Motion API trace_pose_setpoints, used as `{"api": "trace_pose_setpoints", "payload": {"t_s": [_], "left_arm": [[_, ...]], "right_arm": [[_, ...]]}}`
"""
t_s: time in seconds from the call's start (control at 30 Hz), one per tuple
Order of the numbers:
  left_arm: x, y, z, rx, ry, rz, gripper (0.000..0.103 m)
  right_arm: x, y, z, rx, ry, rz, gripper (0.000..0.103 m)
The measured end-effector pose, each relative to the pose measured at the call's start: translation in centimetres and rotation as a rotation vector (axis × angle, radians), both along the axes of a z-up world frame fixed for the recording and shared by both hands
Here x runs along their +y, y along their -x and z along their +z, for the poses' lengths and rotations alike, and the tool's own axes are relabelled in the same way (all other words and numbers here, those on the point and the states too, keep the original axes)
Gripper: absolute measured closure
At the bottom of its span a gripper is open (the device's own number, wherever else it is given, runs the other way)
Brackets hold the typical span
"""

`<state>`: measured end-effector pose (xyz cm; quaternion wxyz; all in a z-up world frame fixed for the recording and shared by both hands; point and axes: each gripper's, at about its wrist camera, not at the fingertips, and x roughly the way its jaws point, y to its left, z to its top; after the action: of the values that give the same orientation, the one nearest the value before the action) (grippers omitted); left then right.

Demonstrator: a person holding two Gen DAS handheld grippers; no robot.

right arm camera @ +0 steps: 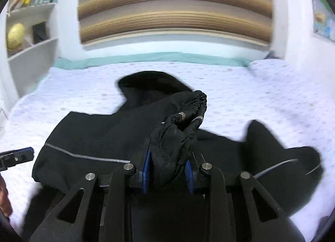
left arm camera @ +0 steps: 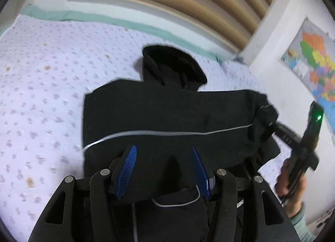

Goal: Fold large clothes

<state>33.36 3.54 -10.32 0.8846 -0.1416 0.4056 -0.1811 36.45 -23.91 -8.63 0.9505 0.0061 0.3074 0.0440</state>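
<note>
The black hooded jacket [left arm camera: 159, 114] lies spread on the bed [left arm camera: 41, 95], its elastic sleeve cuff [right arm camera: 178, 129] bunched and clamped in the right gripper [right arm camera: 167, 170]. The left gripper [left arm camera: 165, 168] hovers over the hem, jaws spread and empty. That thick, slick bunch could slip free mid-fold, or the sleeve could drag the body askew.

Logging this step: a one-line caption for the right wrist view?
Right gripper clamps the black jacket's bunched cuff above the floral bedspread.
</note>
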Motion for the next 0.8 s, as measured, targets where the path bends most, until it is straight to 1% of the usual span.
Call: {"api": "trace_pose_setpoints", "payload": {"t_s": [0.1,0.23,0.27,0.3,0.37,0.4,0.43,0.47,0.5,0.53,0.57,0.6,0.63,0.67,0.7,0.73,0.77,0.8], "left_arm": [[-2.0,-1.2,-3.1,0.049,-0.055,-0.013,0.048],[-3.0,-2.4,-7.5,0.122,-0.082,-0.017,0.048],[-2.9,-2.6,-8.4,0.132,-0.077,-0.018,0.048],[-2.7,-2.8,-9.1,0.134,-0.063,-0.016,0.048],[-2.4,-2.9,-9.6,0.138,-0.039,-0.007,0.048],[-2.4,-2.9,-9.4,0.137,-0.044,-0.01,0.048],[-2.6,-2.8,-9.2,0.134,-0.06,-0.015,0.048],[-2.9,-2.5,-8.9,0.13,-0.083,-0.02,0.048],[-3.1,-2.2,-8.3,0.123,-0.096,-0.029,0.048],[-3.2,-2.0,-7.7,0.114,-0.08,-0.051,0.048],[-3.2,-1.7,-7.0,0.106,-0.038,-0.085,0.048],[-3.1,-1.4,-6.3,0.1,0.03,-0.114,0.047],[-2.8,-1.2,-5.9,0.096,0.087,-0.125,0.047],[-2.8,-1.1,-5.7,0.095,0.131,-0.125,0.047],[-2.9,-1.2,-5.6,0.097,0.151,-0.119,0.047],[-3.1,-1.4,-5.7,0.096,0.141,-0.111,0.047],[-3.5,-1.6,-6.1,0.096,0.102,-0.1,0.047],[-3.8,-1.9,-6.8,0.1,0.041,-0.079,0.047]], "right_arm": [[-2.6,-0.7,-1.7,0.048,0.046,-0.01,0.072],[-4.4,-2.1,-6.6,0.146,0.054,-0.049,0.072],[-4.9,-2.4,-7.9,0.176,0.046,-0.052,0.072],[-5.3,-3.0,-9.6,0.224,0.032,-0.056,0.072],[-6.1,-3.4,-12.5,0.315,0.006,-0.065,0.07],[-6.2,-3.4,-13.6,0.344,0.0,-0.061,0.067],[-6.2,-3.4,-14.4,0.364,0.004,-0.052,0.066],[-6.5,-3.1,-14.7,0.367,0.014,-0.042,0.064],[-6.6,-3.1,-14.5,0.38,0.022,-0.033,0.06],[-6.8,-3.1,-14.1,0.406,0.025,-0.032,0.058],[-7.1,-2.8,-13.4,0.421,0.012,-0.038,0.057],[-7.5,-2.6,-12.4,0.42,-0.019,-0.045,0.054],[-7.9,-2.1,-11.0,0.386,-0.058,-0.051,0.051],[-8.0,-1.6,-9.6,0.344,-0.076,-0.055,0.04],[-7.7,-0.9,-8.1,0.286,-0.09,-0.054,0.027],[-7.3,-0.5,-7.3,0.254,-0.093,-0.045,0.022],[-6.5,-0.3,-6.8,0.232,-0.092,-0.021,0.018],[-5.5,-0.5,-6.6,0.229,-0.085,0.013,0.018]]}}
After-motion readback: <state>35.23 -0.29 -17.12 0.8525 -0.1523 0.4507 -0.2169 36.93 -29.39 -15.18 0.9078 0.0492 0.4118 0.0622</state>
